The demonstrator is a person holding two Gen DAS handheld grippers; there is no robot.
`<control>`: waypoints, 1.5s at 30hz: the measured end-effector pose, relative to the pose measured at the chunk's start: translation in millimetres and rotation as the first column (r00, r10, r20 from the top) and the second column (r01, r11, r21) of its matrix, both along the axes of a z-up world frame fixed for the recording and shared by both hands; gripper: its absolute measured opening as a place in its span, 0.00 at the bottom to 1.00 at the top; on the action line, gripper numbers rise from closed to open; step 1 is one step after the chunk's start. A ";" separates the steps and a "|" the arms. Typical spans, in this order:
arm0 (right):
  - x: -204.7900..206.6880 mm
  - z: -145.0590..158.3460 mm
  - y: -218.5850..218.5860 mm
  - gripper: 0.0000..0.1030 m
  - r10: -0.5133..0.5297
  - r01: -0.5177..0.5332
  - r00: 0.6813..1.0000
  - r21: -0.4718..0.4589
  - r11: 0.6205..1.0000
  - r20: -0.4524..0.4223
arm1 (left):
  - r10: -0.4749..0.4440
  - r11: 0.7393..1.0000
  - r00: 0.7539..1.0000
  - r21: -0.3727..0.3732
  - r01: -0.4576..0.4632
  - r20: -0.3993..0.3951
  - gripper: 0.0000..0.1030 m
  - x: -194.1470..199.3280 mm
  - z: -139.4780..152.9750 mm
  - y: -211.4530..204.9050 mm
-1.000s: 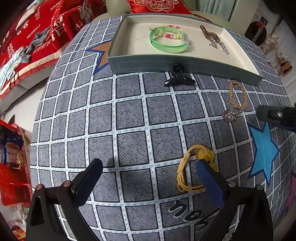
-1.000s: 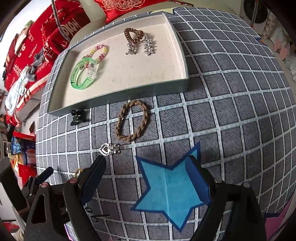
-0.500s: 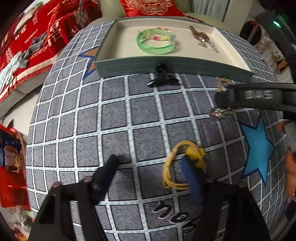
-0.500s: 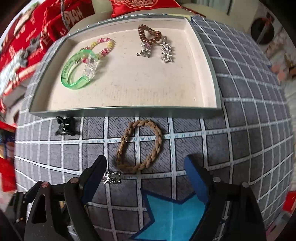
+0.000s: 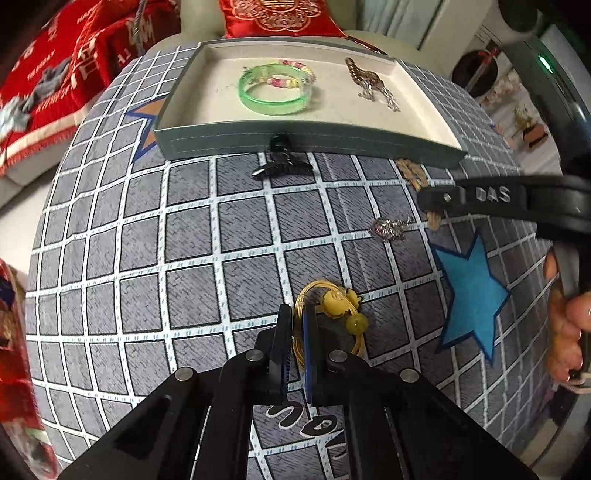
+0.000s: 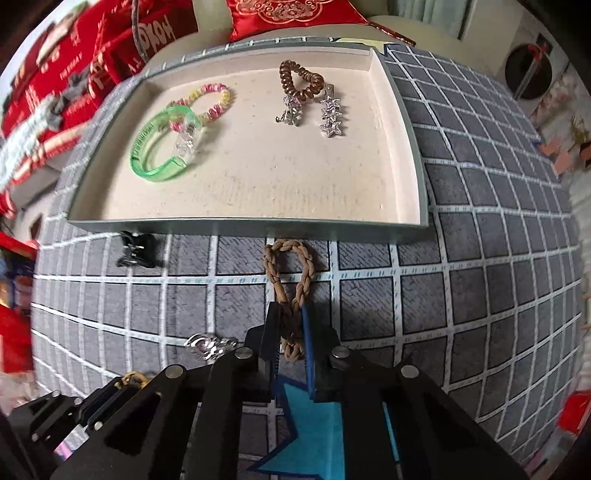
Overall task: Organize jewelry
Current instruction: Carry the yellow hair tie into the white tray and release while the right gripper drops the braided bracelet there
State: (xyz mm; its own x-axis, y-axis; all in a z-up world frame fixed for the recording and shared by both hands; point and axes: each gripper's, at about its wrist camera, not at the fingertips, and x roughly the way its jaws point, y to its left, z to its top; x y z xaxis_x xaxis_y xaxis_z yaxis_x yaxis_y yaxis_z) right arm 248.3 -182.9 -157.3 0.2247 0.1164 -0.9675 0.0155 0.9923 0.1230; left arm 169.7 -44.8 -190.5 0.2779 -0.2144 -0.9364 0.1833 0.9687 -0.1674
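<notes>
The left gripper [image 5: 300,321] is clamped on a yellow corded bracelet [image 5: 325,317], its two jaws pressed onto the loop's cord while the yellow beads sit just off the tips at 2 o'clock on the grey grid-patterned tablecloth [image 5: 147,258]. The right gripper [image 6: 290,321] is likewise closed, pinching the near end of a braided brown bracelet [image 6: 290,273] whose loop stretches toward 12 o'clock until it nearly meets the front wall of the jewelry tray [image 6: 236,225]. At 9 o'clock of the right gripper's tips lies a small silver charm [image 6: 207,343]; farther out, at 10 o'clock, a black hair claw [image 6: 135,251] sits just before the tray wall. Inside the tray, a green bangle [image 6: 159,155] rests at 11 o'clock, overlapping a pink-and-yellow beaded bracelet [image 6: 207,99], and a brown coil hair tie [image 6: 299,79] with a silver star clip [image 6: 332,116] lies at 12 o'clock. A blue star [image 5: 472,295] printed on the cloth shows at 3 o'clock from the left gripper, and red cushions [image 6: 295,14] crowd the couch beyond the tray.
</notes>
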 end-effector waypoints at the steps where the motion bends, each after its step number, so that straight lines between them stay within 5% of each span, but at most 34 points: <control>1: -2.4 2.7 -4.1 0.12 -0.004 0.004 1.000 0.022 1.000 0.003 | 0.005 1.000 1.000 -0.014 -0.005 0.001 0.19 -0.7 3.5 0.4; 16: -41.0 39.7 -40.2 0.11 -0.056 0.052 0.998 0.164 0.985 0.023 | 0.023 0.996 0.998 -0.082 -0.018 0.061 0.19 16.7 41.0 34.1; 32: 1.6 76.8 -34.0 0.11 -0.055 0.034 0.993 0.201 0.979 0.102 | 0.052 0.995 0.980 -0.089 -0.035 0.193 0.19 65.1 86.2 46.1; 45: 49.8 58.8 -29.8 0.11 -0.051 0.033 0.995 0.205 0.978 0.085 | 0.066 0.996 0.965 -0.077 -0.048 0.252 0.19 138.0 85.1 39.1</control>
State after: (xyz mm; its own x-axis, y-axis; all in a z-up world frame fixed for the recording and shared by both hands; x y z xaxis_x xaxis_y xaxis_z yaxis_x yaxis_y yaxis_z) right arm 298.1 -212.7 -98.5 0.3182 0.2974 -0.9002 0.0364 0.9450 0.3250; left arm 307.8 -5.7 -105.4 0.5183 -0.2533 -0.8168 0.1733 0.9664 -0.1897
